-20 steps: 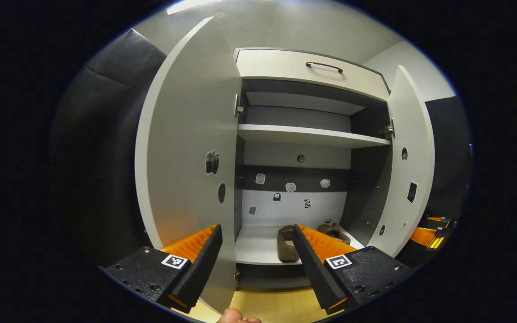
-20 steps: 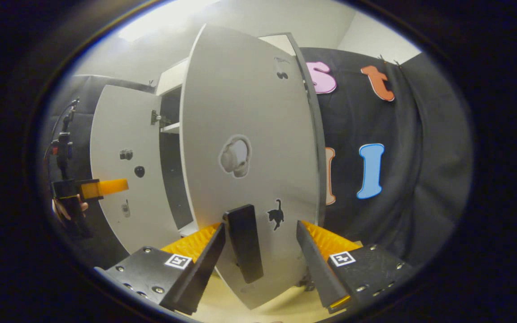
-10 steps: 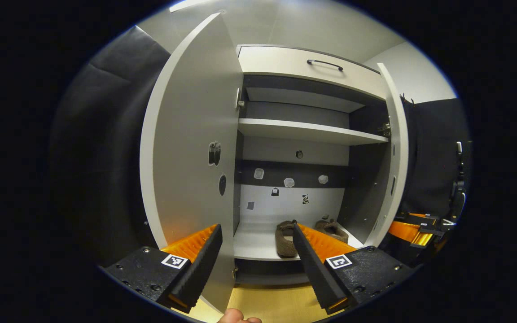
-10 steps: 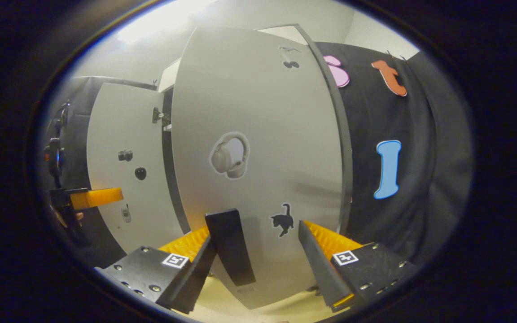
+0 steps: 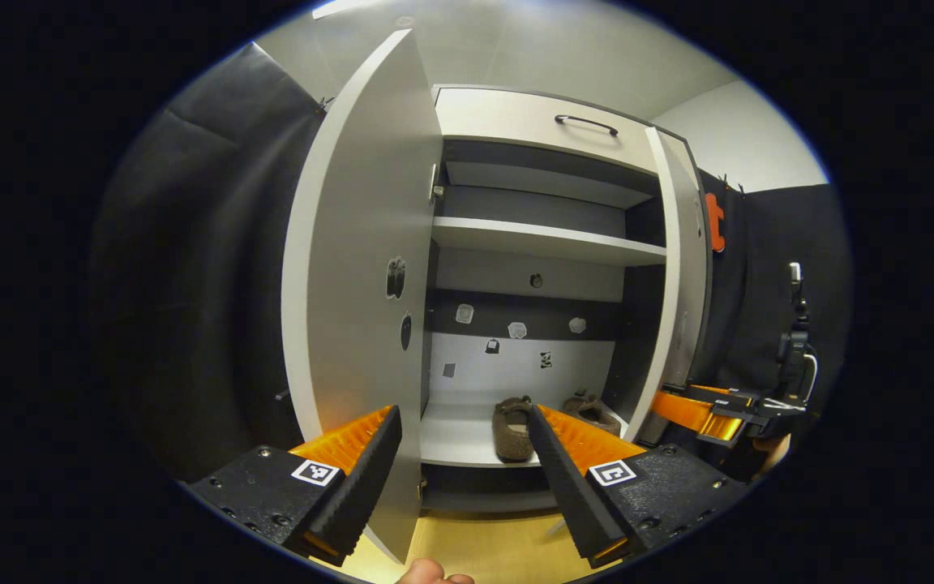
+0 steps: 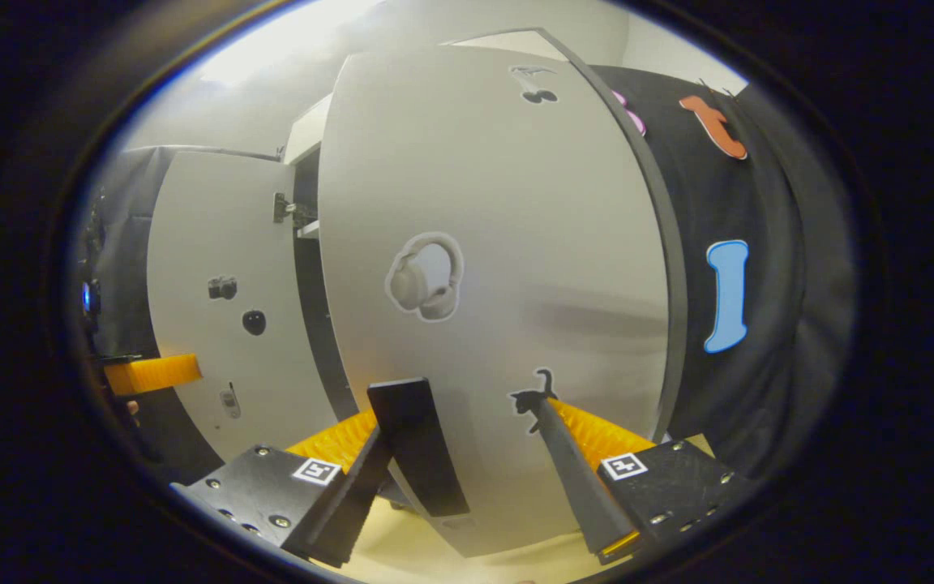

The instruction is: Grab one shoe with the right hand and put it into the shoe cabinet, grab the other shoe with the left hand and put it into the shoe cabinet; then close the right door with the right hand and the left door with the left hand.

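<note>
Two brown shoes [image 5: 511, 428] [image 5: 593, 408] lie side by side on the bottom shelf [image 5: 459, 438] of the shoe cabinet. The left door [image 5: 353, 268] stands wide open, and its free edge runs down between the fingers of my open left gripper [image 5: 463, 466]. The right door [image 5: 682, 268] is almost edge-on, partly swung in. In the right gripper view the right door's outer face [image 6: 507, 243] is close in front. My open right gripper [image 6: 463, 483] straddles that door's black handle [image 6: 418, 446]. The right gripper [image 5: 710, 410] is also in the left gripper view, and the left gripper [image 6: 151, 373] in the right one.
A drawer with a black handle [image 5: 587, 122] tops the cabinet, and a white upper shelf [image 5: 540, 239] is bare. Small stickers dot the back wall and doors. Pale wooden floor [image 5: 483, 551] lies below. Black cloth walls flank both sides. A fingertip [image 5: 426, 577] pokes in at the bottom.
The right door has swung inward toward the cabinet, with the right gripper following at its handle. The left gripper and left door have barely moved.
</note>
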`<state>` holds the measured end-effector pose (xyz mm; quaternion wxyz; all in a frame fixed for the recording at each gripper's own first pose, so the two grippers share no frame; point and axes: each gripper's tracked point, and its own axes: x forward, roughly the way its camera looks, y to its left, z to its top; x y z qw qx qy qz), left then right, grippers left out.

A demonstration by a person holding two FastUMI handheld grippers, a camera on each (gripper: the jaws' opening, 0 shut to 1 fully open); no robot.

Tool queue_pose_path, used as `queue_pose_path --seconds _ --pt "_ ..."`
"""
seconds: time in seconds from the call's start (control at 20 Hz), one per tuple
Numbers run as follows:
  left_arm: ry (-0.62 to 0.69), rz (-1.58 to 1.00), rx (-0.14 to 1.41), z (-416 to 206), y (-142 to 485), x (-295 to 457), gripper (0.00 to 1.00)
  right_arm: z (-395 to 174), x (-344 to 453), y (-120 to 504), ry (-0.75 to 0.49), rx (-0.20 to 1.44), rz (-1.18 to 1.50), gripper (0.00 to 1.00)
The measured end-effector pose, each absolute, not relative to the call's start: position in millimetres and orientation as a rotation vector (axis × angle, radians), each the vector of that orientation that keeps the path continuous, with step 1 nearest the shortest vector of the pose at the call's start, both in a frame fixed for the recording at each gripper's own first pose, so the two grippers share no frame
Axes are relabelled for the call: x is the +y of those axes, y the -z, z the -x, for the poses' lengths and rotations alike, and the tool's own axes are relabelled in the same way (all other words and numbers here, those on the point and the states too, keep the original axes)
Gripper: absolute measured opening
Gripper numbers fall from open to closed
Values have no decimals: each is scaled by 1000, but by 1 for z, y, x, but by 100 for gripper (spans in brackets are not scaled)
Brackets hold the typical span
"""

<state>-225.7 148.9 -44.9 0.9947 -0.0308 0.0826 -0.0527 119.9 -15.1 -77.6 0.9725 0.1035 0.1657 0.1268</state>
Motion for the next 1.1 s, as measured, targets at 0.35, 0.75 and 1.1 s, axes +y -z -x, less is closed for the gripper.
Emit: queue_pose_path --seconds 0.35,0.75,1.1 --pt "104 96 149 248 40 161 93 -141 -5 78 -235 299 -177 100" --pt "46 96 111 276 27 195 96 -156 6 81 -203 273 -121 100" --pt "-76 106 92 288 23 249 92 -167 7 85 -143 263 -97 100"
